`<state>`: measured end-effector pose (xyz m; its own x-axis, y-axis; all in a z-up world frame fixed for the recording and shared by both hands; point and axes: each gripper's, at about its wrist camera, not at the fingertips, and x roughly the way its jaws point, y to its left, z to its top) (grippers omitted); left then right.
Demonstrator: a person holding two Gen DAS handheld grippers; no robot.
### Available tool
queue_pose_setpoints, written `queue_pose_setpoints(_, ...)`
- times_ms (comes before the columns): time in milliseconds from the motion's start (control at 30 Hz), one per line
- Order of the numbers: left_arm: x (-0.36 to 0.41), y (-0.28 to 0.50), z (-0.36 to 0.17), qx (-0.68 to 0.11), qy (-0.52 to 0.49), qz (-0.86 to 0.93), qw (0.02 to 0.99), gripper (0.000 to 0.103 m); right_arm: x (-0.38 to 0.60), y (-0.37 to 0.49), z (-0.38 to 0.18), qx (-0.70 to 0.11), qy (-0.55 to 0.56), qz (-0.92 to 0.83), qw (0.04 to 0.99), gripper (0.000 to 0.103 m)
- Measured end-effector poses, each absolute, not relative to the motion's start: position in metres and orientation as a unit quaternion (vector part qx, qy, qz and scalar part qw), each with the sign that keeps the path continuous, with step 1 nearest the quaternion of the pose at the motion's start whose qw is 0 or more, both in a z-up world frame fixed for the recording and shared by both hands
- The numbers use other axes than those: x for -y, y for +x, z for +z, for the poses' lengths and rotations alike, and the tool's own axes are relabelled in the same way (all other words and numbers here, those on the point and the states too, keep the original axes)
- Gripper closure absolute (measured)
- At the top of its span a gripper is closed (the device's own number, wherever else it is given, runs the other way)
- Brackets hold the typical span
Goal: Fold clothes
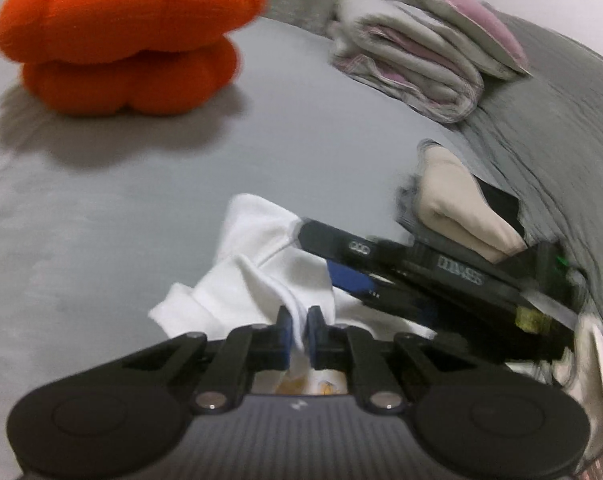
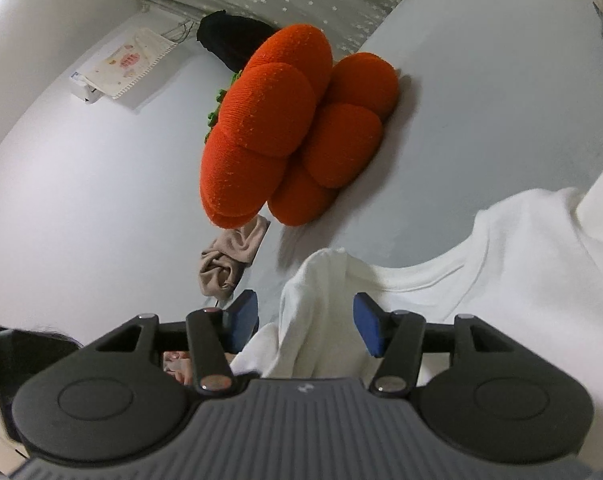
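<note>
Left claw (image 1: 300, 330) pinches rumpled white garment (image 1: 261, 256); right claw (image 2: 306, 326) gapes around it.

Grey bed (image 1: 141, 184) bearing orange cushion (image 1: 129, 32), folded pale laundry stack (image 1: 405, 64), crumpled white garment (image 1: 261, 248).

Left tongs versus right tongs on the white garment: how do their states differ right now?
The left tongs are shut, blue pads pinching a fold of the white garment; the right tongs stand open, pads well apart.

Cloth in the left tongs is squeezed into a thin ridge; between the right tongs the garment sits loose and bunched, and neither pad is pressing it.

Both have blue pads and work the same garment on the grey bed.
</note>
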<state>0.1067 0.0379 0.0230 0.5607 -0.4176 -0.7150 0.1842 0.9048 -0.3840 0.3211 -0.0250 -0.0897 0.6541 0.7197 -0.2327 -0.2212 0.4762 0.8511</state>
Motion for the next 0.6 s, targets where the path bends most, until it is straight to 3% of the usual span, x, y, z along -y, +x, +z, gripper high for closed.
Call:
queue_pose_setpoints(100,-0.024,0.102,0.022,-0.446,-0.121,-0.203,0.863,0.096,0.023,0.323,-0.090,-0.306,0.409,0.288,0.810,0.070)
queue_pose_setpoints(133,-0.021,0.100,0.021,-0.449,-0.117,-0.208,0.861,0.096,0.022,0.323,-0.090,-0.311,0.396,0.282,0.816,0.086)
queue_pose_setpoints(167,-0.021,0.100,0.020,-0.451,-0.116,-0.211,0.860,0.095,0.021,0.323,-0.089,-0.317,0.379,0.275,0.825,0.090)
queue_pose_setpoints(300,-0.029,0.097,0.021,-0.449,-0.128,-0.202,0.861,0.090,0.020,0.321,-0.084,-0.339,0.308,0.231,0.858,0.091)
queue_pose_setpoints(433,-0.049,0.098,0.024,-0.441,-0.159,-0.169,0.867,0.068,0.022,0.320,-0.087,-0.356,0.278,0.199,0.870,0.092)
queue_pose_setpoints(600,-0.077,0.100,0.023,-0.434,-0.187,-0.114,0.874,0.062,0.024,0.318,-0.087,-0.357,0.274,0.198,0.871,0.092)
